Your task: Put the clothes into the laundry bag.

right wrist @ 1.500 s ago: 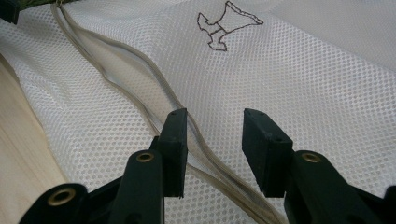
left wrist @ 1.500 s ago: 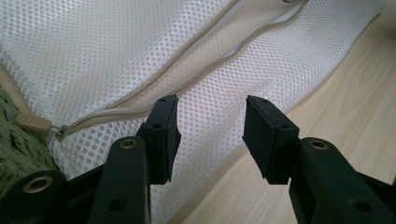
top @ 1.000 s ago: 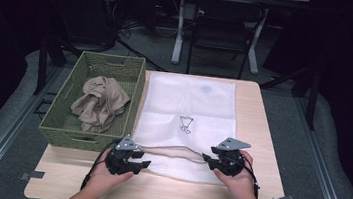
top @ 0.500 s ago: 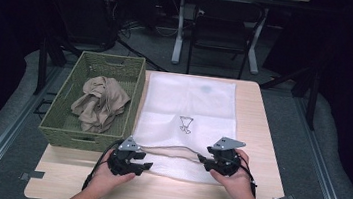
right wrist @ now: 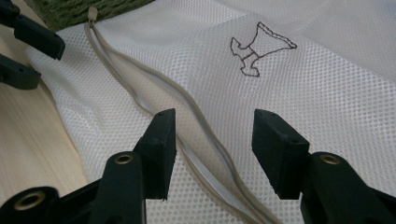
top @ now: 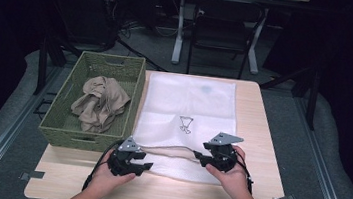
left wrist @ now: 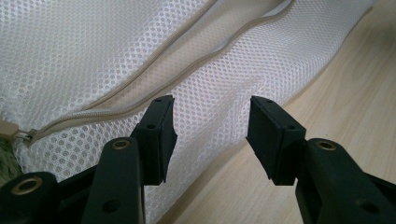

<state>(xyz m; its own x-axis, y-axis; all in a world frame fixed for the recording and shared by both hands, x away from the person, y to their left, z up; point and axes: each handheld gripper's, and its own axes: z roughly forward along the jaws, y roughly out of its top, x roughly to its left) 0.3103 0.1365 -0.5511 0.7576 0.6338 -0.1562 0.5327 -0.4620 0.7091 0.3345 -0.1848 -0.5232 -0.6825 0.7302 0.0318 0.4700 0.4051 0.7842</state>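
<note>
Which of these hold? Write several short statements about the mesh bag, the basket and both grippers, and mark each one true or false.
1. The white mesh bag lies flat on the wooden table. True.
2. The green basket is empty. False: a crumpled tan cloth lies in it.
3. The right gripper is clamped on the zipper. False: its jaws stand open above it.
4. The left gripper is open at the bag's near edge. True.
5. The bag's zipper is open. True.
</note>
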